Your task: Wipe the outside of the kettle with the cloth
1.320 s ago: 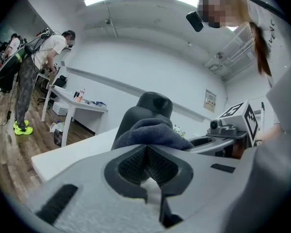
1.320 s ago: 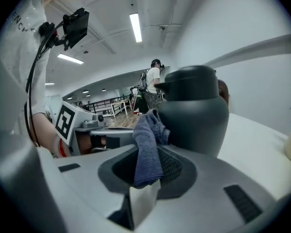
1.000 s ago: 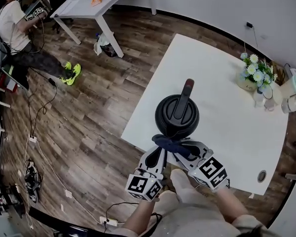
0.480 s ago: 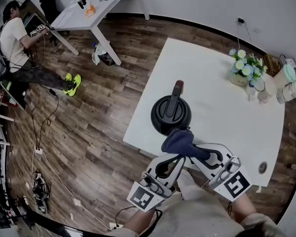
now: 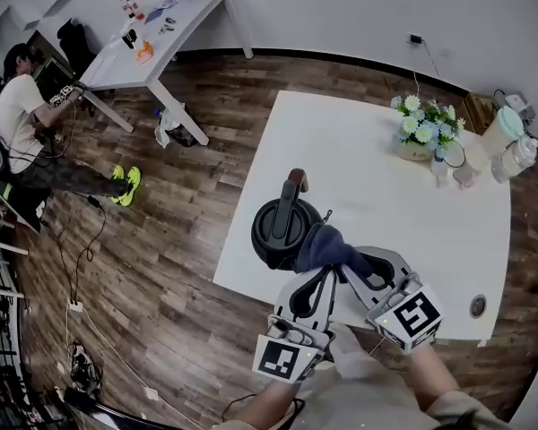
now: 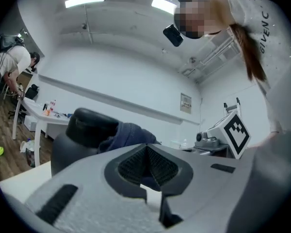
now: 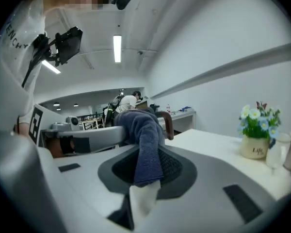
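Note:
A black kettle [image 5: 276, 231] with a dark-red-tipped handle [image 5: 292, 195] stands near the white table's front left edge. A dark blue cloth [image 5: 327, 245] is bunched against the kettle's right side and trails back into my right gripper [image 5: 354, 265], which is shut on it. In the right gripper view the cloth [image 7: 145, 144] hangs down between the pads of that gripper [image 7: 148, 171]. My left gripper [image 5: 320, 276] sits just in front of the kettle, beside the cloth, with its jaws together. In the left gripper view, this gripper [image 6: 146, 152] has the kettle [image 6: 75, 147] and cloth [image 6: 128, 135] beyond its tip.
On the white table [image 5: 403, 213], a pot of flowers [image 5: 419, 137] and some jars [image 5: 507, 146] stand at the far right. A cable hole [image 5: 478, 307] is near the front right. Beyond the wooden floor are another table [image 5: 152, 47] and a seated person [image 5: 18, 124].
The cloth has risen from low in front of the kettle and now lies against the kettle's right side. Both grippers have shifted right with it. The head view has swung.

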